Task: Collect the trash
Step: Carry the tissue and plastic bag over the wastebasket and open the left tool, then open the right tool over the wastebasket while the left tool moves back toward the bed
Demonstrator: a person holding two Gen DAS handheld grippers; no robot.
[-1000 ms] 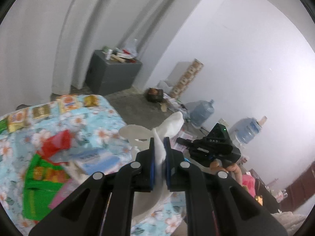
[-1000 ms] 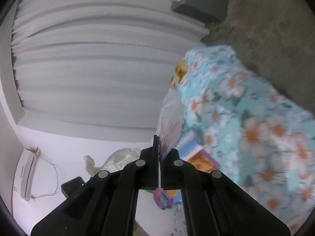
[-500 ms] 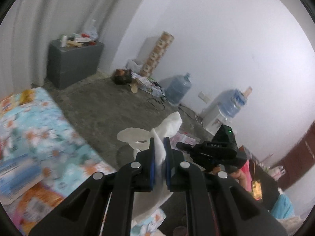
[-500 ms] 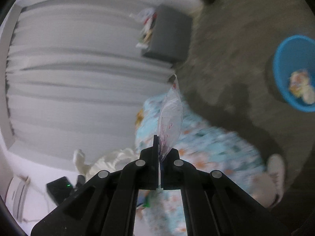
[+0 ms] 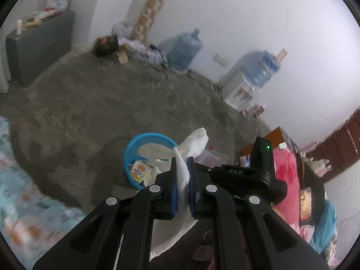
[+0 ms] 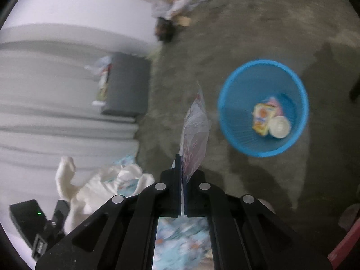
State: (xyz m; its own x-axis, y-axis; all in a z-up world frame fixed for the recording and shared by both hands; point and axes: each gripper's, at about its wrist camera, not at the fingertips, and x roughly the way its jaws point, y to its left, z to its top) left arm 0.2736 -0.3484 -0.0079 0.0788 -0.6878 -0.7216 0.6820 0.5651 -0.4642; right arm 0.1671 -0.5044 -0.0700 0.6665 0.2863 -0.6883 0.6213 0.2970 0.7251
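Observation:
My left gripper [image 5: 181, 164] is shut on a crumpled white tissue [image 5: 193, 142], which sticks up and hangs below the jaws. Just beyond it on the floor stands a blue trash basket [image 5: 131, 148], holding a yellow packet [image 5: 140, 169] and white paper. My right gripper [image 6: 182, 159] is shut on a thin clear plastic wrapper [image 6: 195, 132] with pink print. The blue trash basket [image 6: 238, 132] lies ahead and to the right of it, with a yellow packet [image 6: 263, 117] and a white lid [image 6: 280, 127] inside. The tissue [image 6: 90, 186] also shows at lower left in the right wrist view.
The bare grey concrete floor [image 5: 90, 99] surrounds the basket. A floral blue tablecloth [image 5: 24, 193] edges the left. A grey cabinet [image 5: 38, 45], water jugs [image 5: 186, 49] and clutter line the far wall. Pink cloth [image 5: 288, 173] lies at right.
Both grippers have swung away from the floral tablecloth and tipped down toward the floor. The blue basket has come into both views. The tissue and the wrapper stay gripped.

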